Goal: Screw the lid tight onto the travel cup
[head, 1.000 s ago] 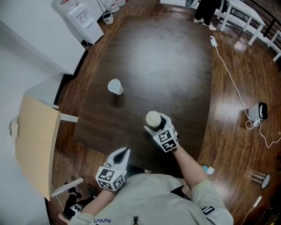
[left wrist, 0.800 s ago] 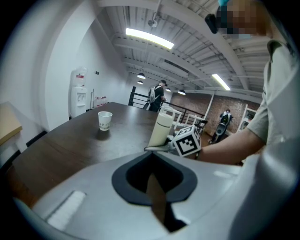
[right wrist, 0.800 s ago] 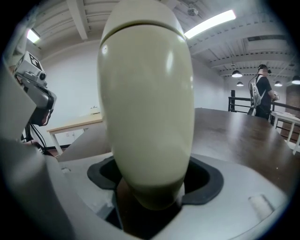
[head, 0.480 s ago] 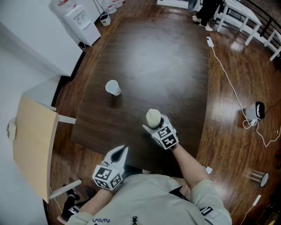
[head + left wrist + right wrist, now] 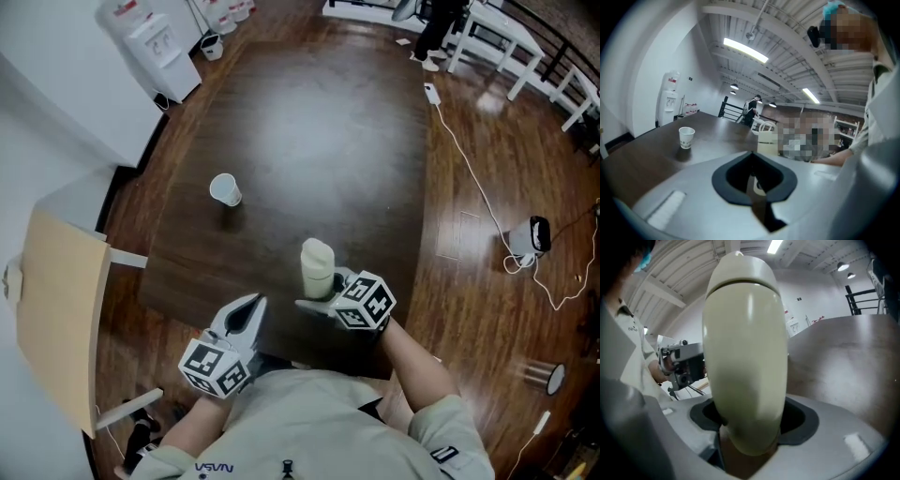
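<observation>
At lower centre of the head view, our right gripper (image 5: 317, 298), jaws just closing, grasps the travel cup (image 5: 317, 265); lower left, our left gripper (image 5: 249, 306) is clenched empty.

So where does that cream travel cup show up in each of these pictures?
Head view: the travel cup is just below picture centre, by the table's near edge.
Left gripper view: small and pale, just right of centre.
Right gripper view: close up, filling the middle.
Shared landmark: the dark table, seen in all three.
</observation>
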Tool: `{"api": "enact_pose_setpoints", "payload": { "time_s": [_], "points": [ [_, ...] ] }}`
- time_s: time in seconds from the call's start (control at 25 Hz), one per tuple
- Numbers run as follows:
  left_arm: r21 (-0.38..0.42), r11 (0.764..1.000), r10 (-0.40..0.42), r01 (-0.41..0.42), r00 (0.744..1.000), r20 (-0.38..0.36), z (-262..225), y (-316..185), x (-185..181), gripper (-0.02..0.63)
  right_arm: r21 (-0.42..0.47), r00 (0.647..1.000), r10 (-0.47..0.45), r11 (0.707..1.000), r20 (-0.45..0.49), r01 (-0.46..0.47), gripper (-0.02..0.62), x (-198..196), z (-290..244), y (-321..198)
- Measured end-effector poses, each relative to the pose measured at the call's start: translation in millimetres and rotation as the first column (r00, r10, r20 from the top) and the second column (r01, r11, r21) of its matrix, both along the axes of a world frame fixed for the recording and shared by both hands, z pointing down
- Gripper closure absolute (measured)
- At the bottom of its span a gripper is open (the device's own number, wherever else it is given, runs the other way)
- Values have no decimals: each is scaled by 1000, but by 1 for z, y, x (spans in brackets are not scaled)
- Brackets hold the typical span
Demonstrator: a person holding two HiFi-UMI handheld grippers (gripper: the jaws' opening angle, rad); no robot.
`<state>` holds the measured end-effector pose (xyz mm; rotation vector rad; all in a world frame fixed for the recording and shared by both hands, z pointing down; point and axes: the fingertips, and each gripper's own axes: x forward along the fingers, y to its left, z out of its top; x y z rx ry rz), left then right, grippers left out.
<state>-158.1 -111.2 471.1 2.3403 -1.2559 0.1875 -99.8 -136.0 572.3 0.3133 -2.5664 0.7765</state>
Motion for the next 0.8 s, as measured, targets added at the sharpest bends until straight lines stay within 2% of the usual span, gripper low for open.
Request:
{"api": "enact_pose_setpoints", "payload": {
  "time_s": [0.12, 0.2, 0.4, 0.56, 0.8],
  "points": [
    [-21, 997, 67, -70, 993, -100, -15, 1, 17, 603, -56, 997, -63, 996, 41, 65, 285, 1, -15, 22],
    [-37, 992, 110, -118, 976, -186, -25, 5, 28, 588, -72, 994, -97, 992, 52, 101, 285, 3, -23, 35],
    [-49, 976, 182, -210, 926, -331, -48, 10, 49, 424, -55, 987, -157, 986, 20, 158, 285, 7, -37, 55],
    [-33, 973, 202, -229, 908, -367, -65, 12, 62, 338, 8, 994, -107, 994, -34, 108, 285, 10, -45, 55],
    [3, 971, 226, -240, 907, -354, -77, 10, 75, 291, 149, 986, -18, 988, -164, 43, 287, 11, -51, 52]
  ]
}}
